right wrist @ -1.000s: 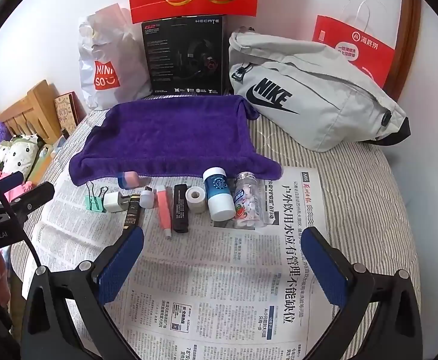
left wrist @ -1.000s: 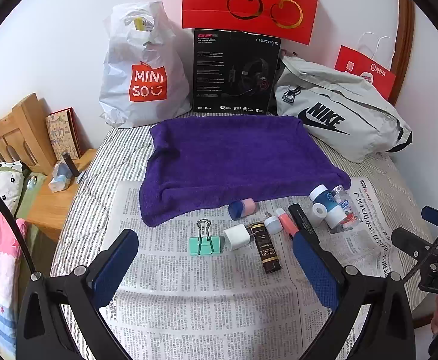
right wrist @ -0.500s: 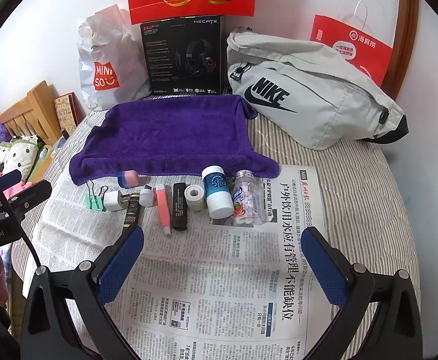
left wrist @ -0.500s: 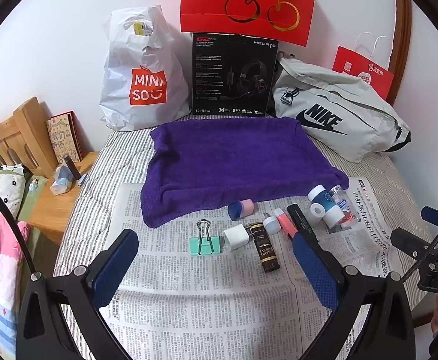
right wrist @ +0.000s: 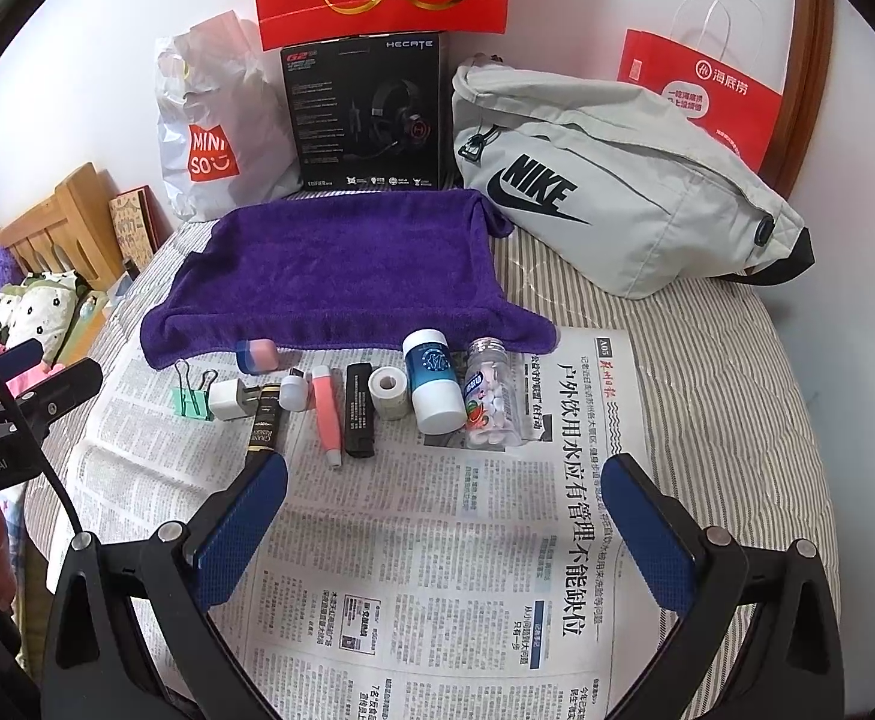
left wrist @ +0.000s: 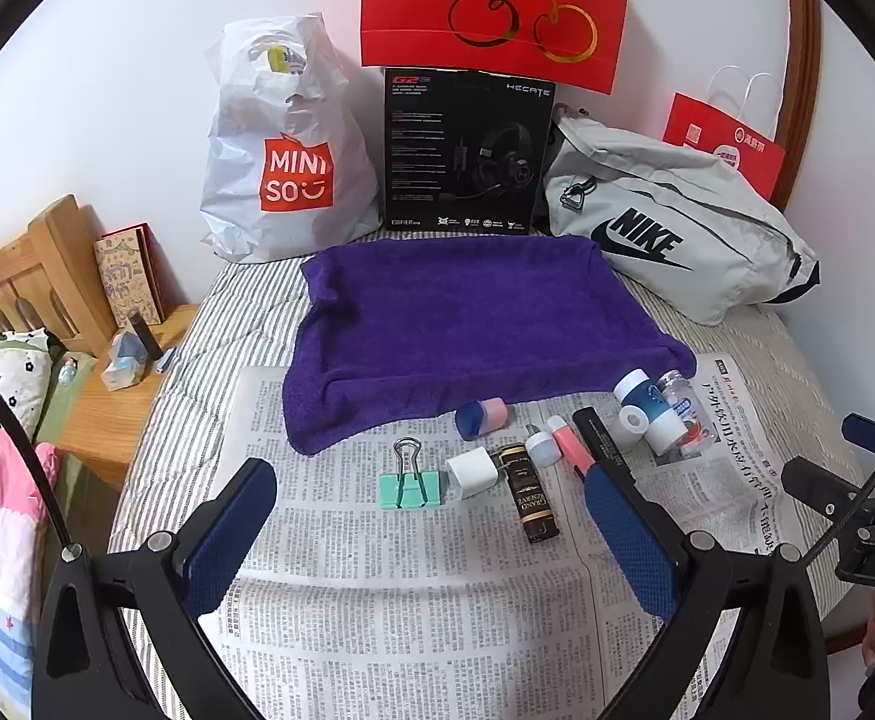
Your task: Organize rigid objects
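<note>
A row of small objects lies on newspaper (left wrist: 413, 612) in front of a purple towel (left wrist: 467, 312): a green binder clip (left wrist: 408, 487), a white charger (left wrist: 473, 473), a dark brown tube (left wrist: 532, 498), a blue-pink eraser (left wrist: 483, 418), a pink tube (right wrist: 326, 411), a black lighter (right wrist: 358, 408), a tape roll (right wrist: 389, 391), a blue-white bottle (right wrist: 432, 381) and a clear candy bottle (right wrist: 488, 393). My left gripper (left wrist: 431, 516) is open and empty just short of the clip and charger. My right gripper (right wrist: 446, 510) is open and empty, short of the bottles.
Behind the towel stand a white Miniso bag (left wrist: 284, 150), a black headset box (left wrist: 467, 150), a red gift bag (left wrist: 491, 6) and a grey Nike bag (left wrist: 677, 240). A wooden nightstand (left wrist: 119, 396) sits to the left of the striped bed.
Both grippers have drifted slightly, shifting the views a little. The objects have not moved and both grippers stay open.
</note>
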Tool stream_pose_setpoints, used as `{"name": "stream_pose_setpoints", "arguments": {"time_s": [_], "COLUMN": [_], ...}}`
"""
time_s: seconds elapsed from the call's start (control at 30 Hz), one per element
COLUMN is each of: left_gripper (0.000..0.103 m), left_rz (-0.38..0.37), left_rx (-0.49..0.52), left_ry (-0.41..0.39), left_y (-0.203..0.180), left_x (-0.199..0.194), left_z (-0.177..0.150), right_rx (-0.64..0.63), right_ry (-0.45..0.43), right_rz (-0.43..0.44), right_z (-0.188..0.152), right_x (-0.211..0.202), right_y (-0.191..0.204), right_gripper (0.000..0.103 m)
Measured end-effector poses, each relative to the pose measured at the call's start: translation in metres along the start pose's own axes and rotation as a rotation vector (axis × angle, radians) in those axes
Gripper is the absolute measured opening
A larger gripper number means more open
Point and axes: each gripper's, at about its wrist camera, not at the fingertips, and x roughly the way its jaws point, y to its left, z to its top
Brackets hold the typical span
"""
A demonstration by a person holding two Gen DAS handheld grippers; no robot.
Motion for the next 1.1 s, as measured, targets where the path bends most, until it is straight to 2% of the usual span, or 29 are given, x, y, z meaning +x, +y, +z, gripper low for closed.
{"name": "stream_pose_setpoints", "arguments": {"time_s": [1.1], "left_gripper": [0.103], "left_rz": [-0.005], "left_rx": [0.016], "left_ry": [0.014], "left_y": [0.0020], "left_x": [0.0008], "left_z": [-0.0002], "right_rx": [0.010], "right_ry": [-0.001], "right_rz": [-0.006], "right_z": [-0.0018], "right_x": [-0.0031], "right_y": [-0.0033], "right_gripper": [0.103]}}
